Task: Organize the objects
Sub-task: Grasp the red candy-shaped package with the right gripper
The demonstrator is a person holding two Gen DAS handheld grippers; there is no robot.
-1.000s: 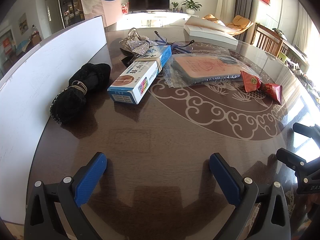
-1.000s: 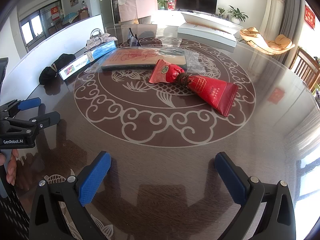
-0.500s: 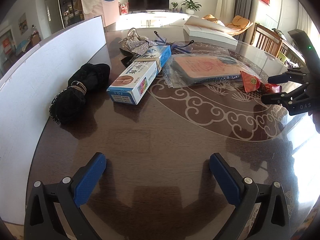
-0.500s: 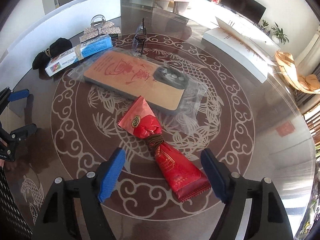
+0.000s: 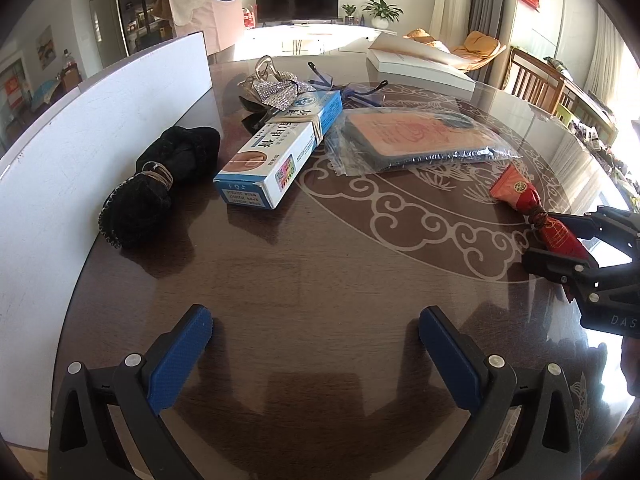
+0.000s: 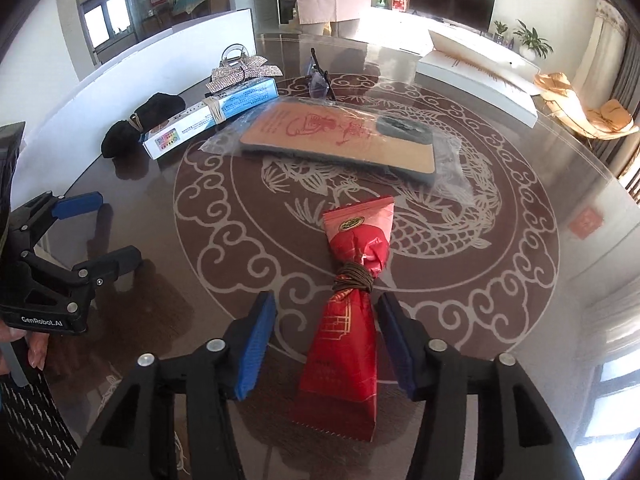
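Red foil crinkled on the snack packet (image 6: pixel 352 320), which lay flat on the dark patterned worktop (image 6: pixel 248 240), tied at its waist with brown cord. The right gripper (image 6: pixel 326 320) straddled its lower half, blue fingers (image 6: pixel 256 344) spread on either side and apart from the wrapper. The left gripper (image 5: pixel 316 344) hung released over bare worktop, nothing between its fingers. Farther back lay a bagged phone case (image 6: pixel 340 140), a blue-and-white box (image 5: pixel 280 152) just beside it, a black cloth bundle (image 5: pixel 160 184) against a white board (image 5: pixel 80 128), and a glittery bow (image 5: pixel 280 90).
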